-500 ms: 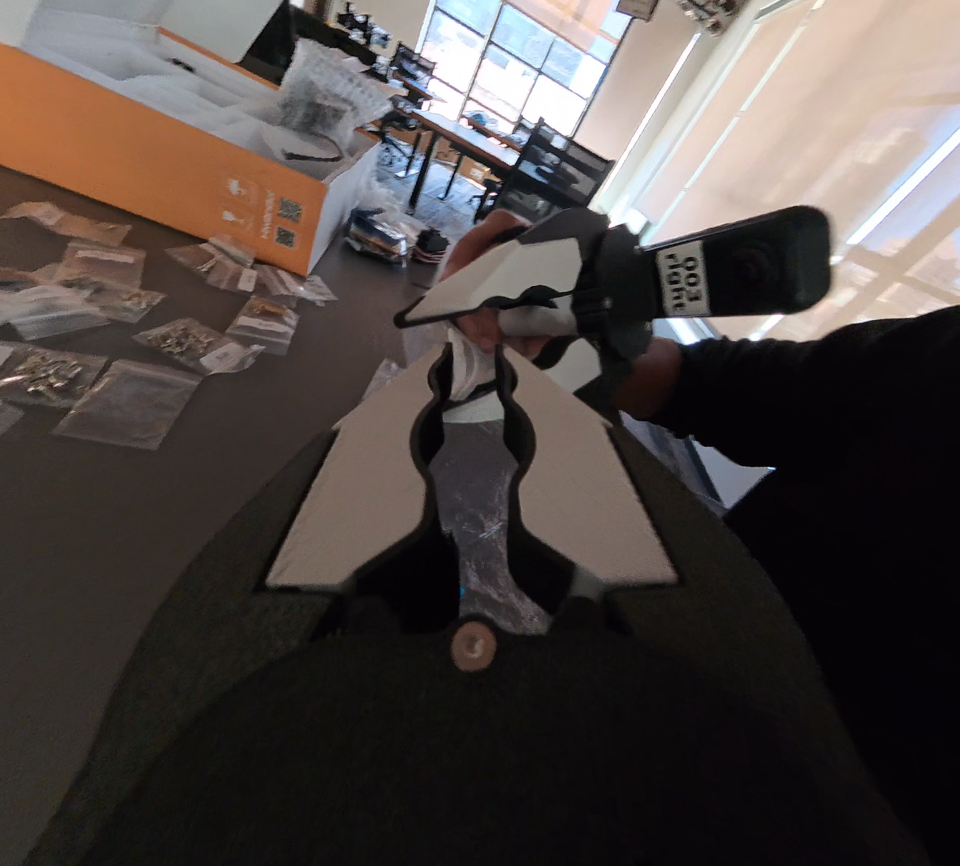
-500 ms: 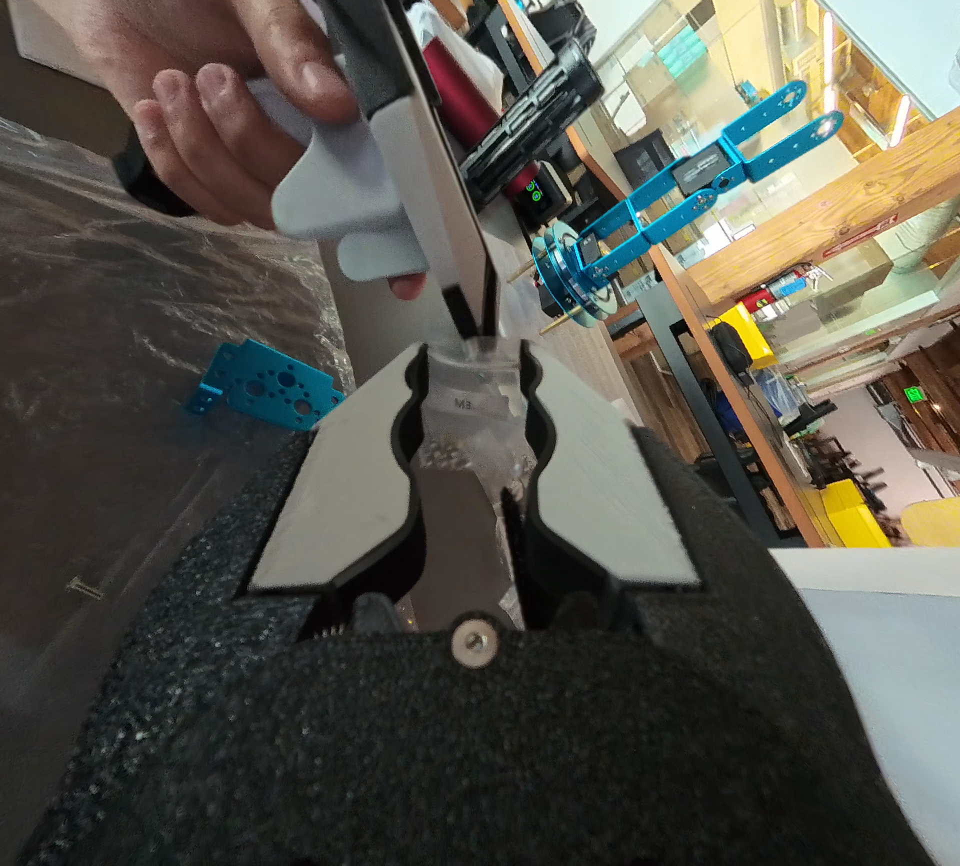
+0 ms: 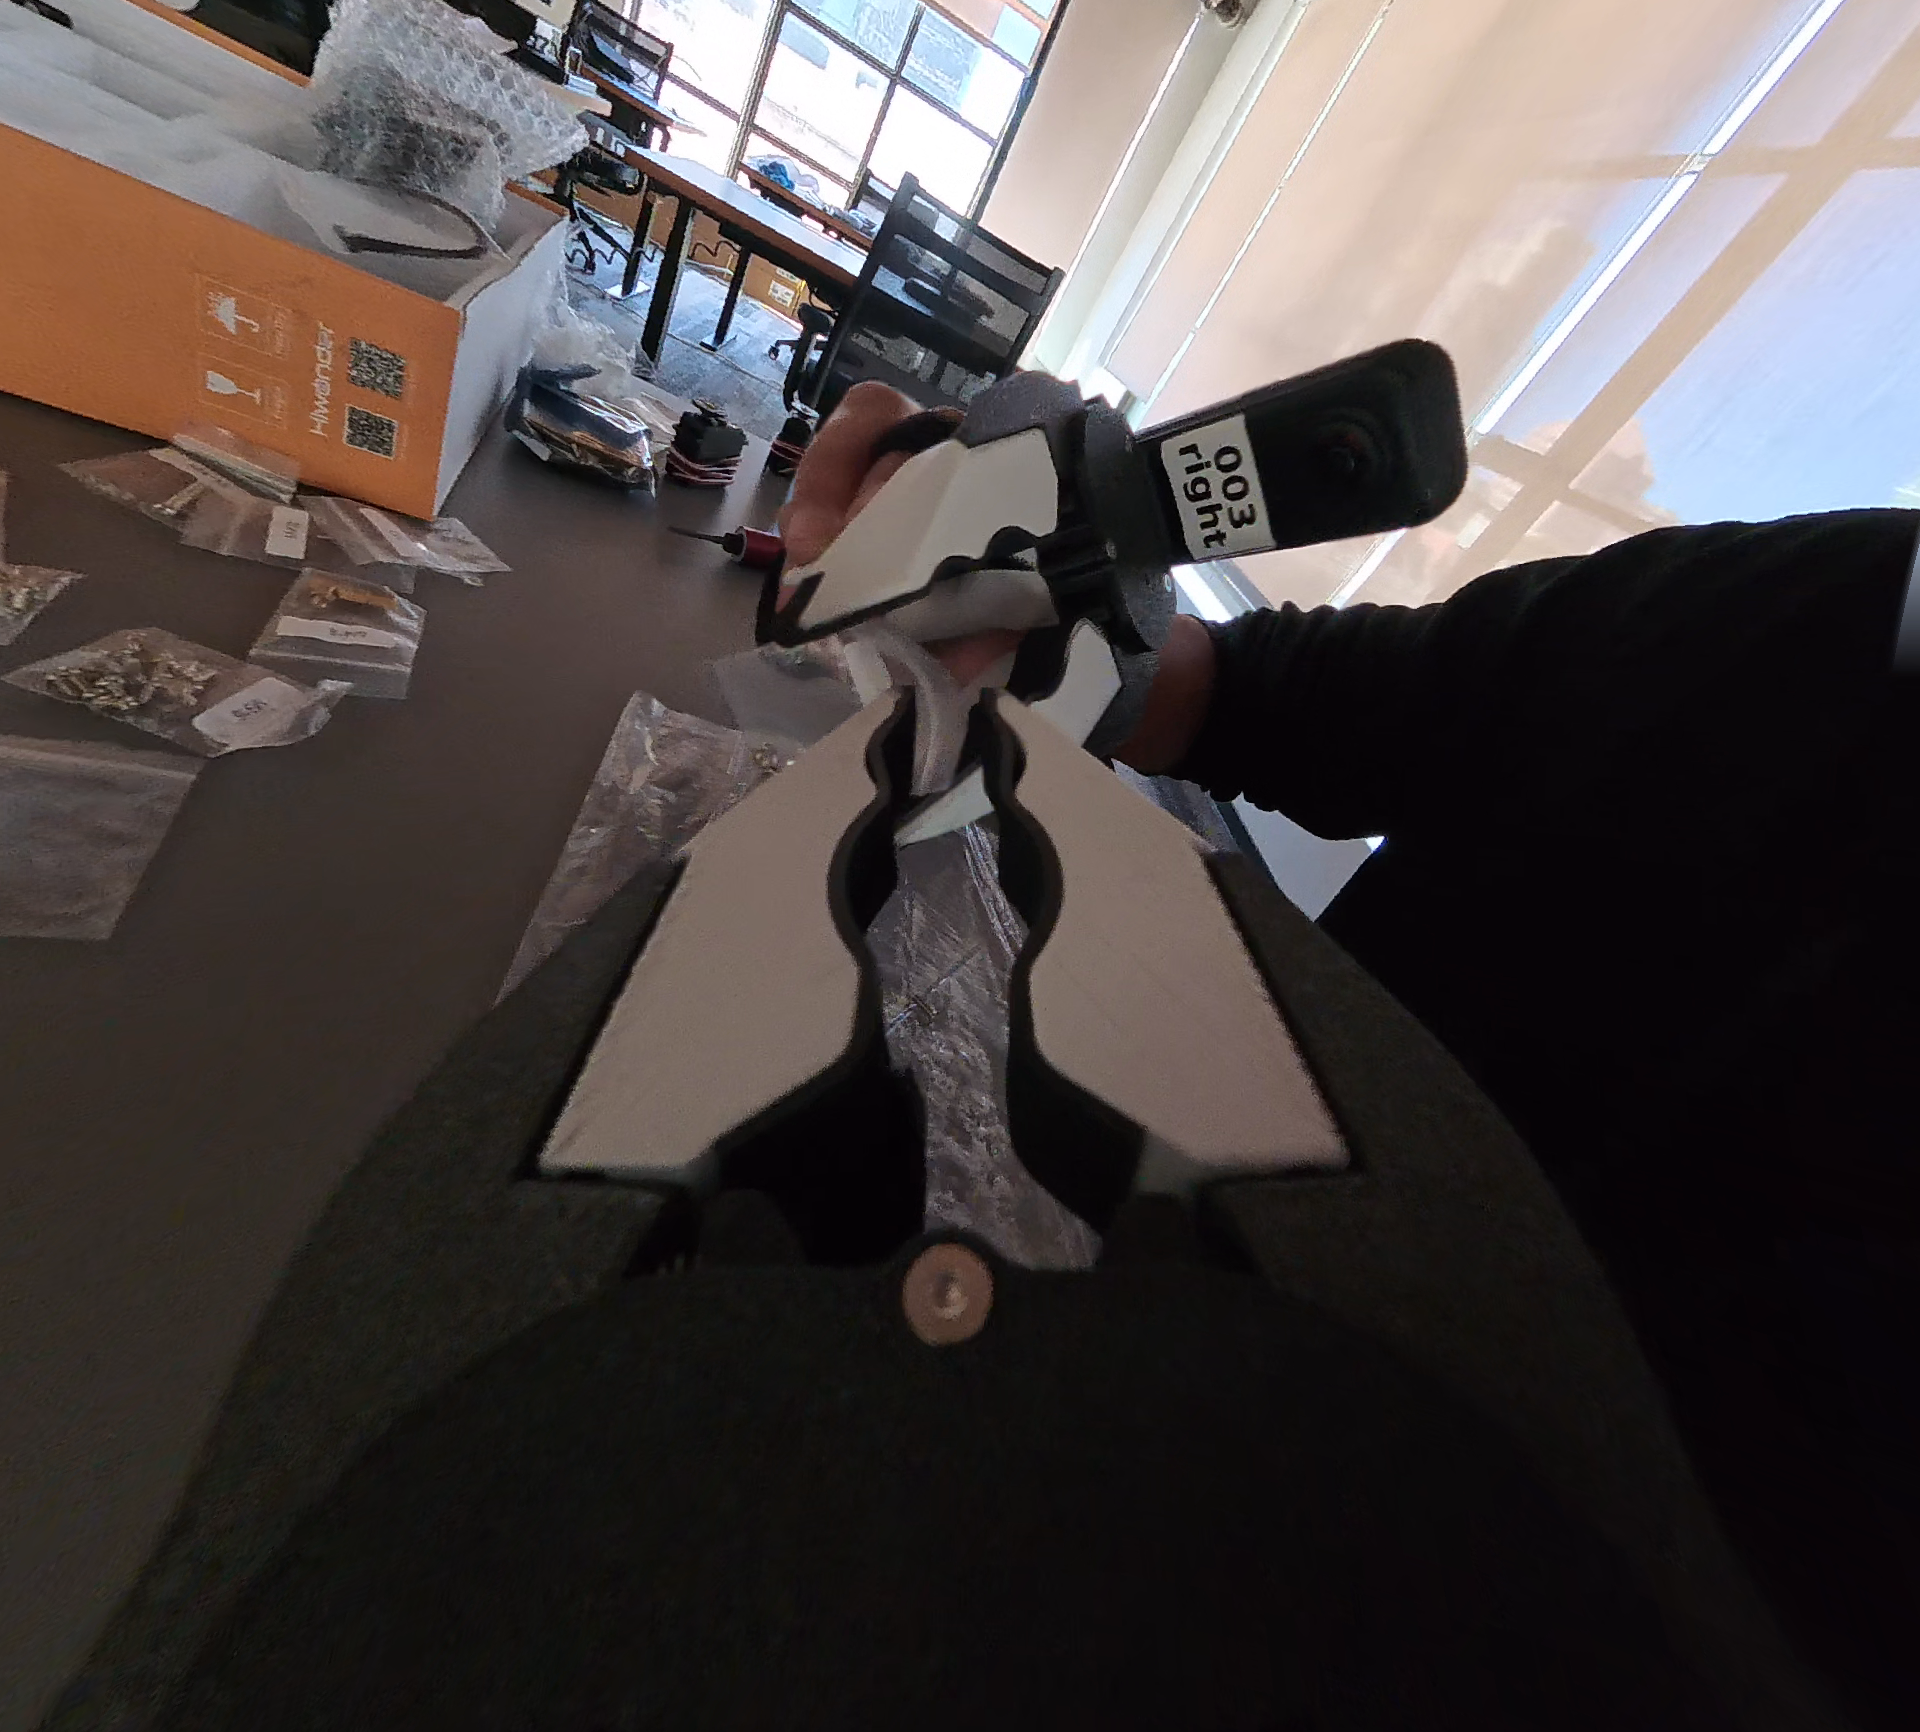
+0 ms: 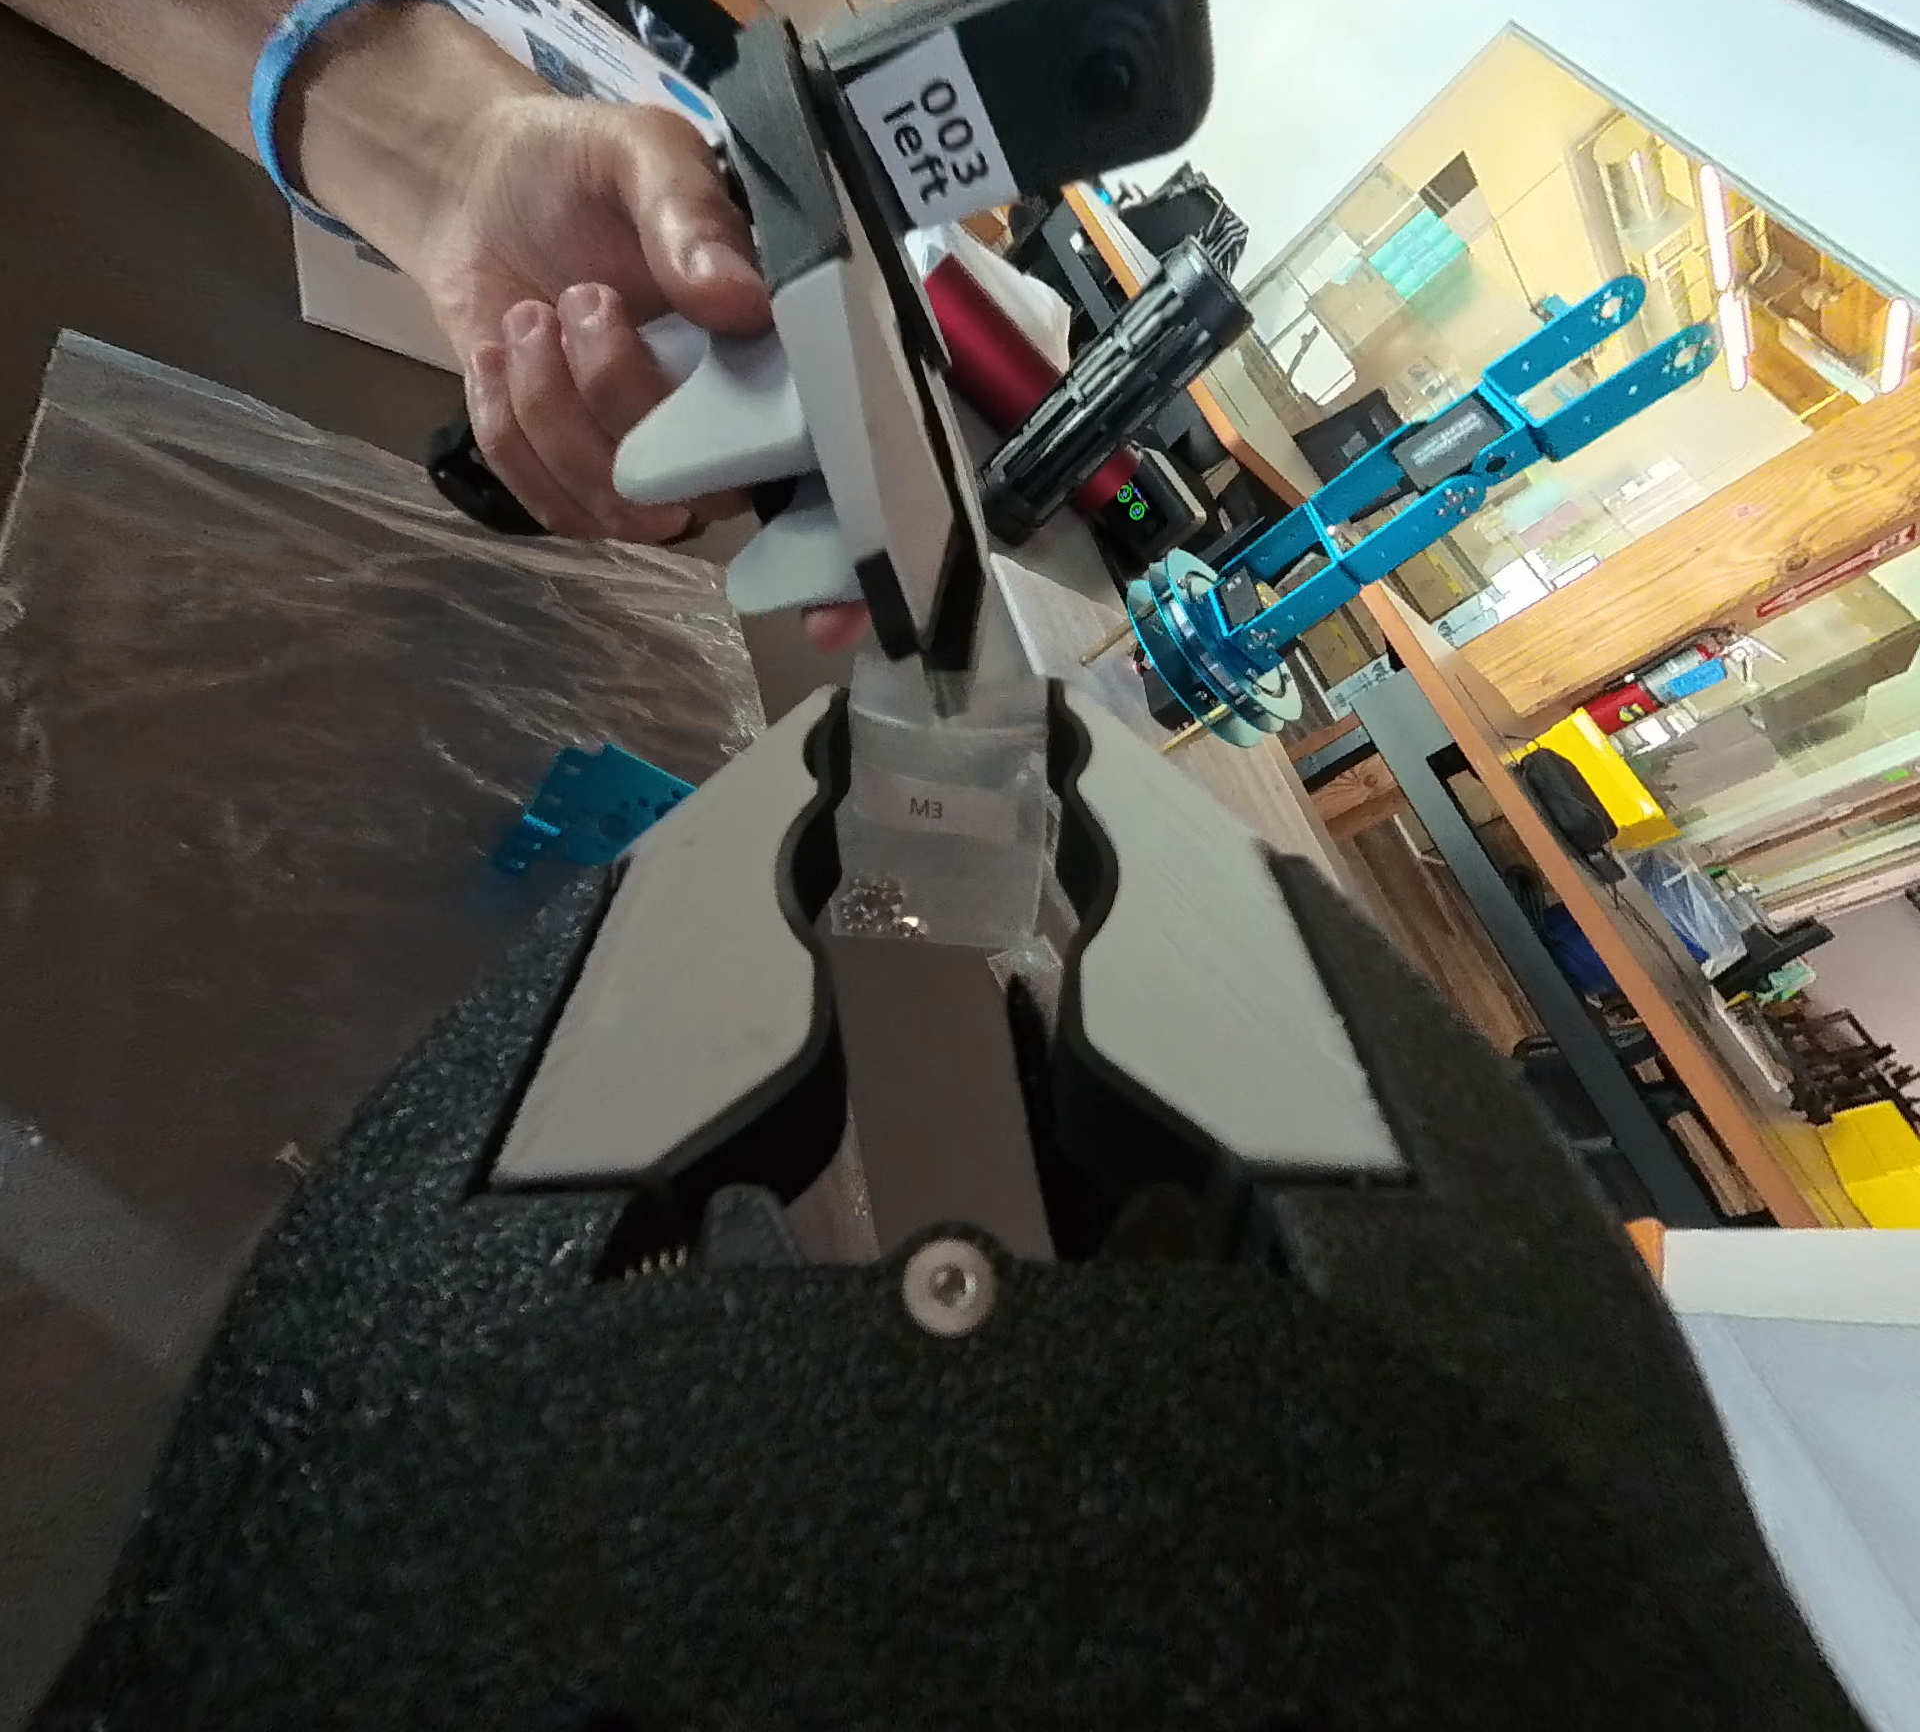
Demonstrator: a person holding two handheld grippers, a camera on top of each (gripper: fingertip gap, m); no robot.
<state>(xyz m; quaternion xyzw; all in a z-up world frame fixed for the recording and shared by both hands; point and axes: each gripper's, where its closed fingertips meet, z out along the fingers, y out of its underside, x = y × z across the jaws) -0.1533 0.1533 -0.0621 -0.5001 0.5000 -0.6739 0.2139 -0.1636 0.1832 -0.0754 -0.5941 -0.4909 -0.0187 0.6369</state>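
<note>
Both claws on one bag.
Your right claw (image 4: 945, 726) grips the clear bag (image 4: 940, 841); your left claw (image 4: 940, 680) pinches its top edge, above the worktop (image 3: 312, 903).

orange box (image 3: 208, 311), blue bracket (image 4: 582, 809), clear bag (image 4: 940, 835), dark table (image 3: 312, 903)

Left wrist view: strong daylight from the big windows (image 3: 831, 72) and the blinds (image 3: 1558, 176) at top and right, both blown out. The table (image 3: 260, 1007) is dim, with a soft sheen toward its far edge. The dark sleeve (image 3: 1558, 695) is underexposed with no detail. Right wrist view: mixed indoor light, brighter at right, glare on the plastic sheet (image 4: 312, 591). The blue bracket (image 4: 582, 809) is motion-blurred. Fisheye bending at the edges of both, and near foreground soft.
</note>
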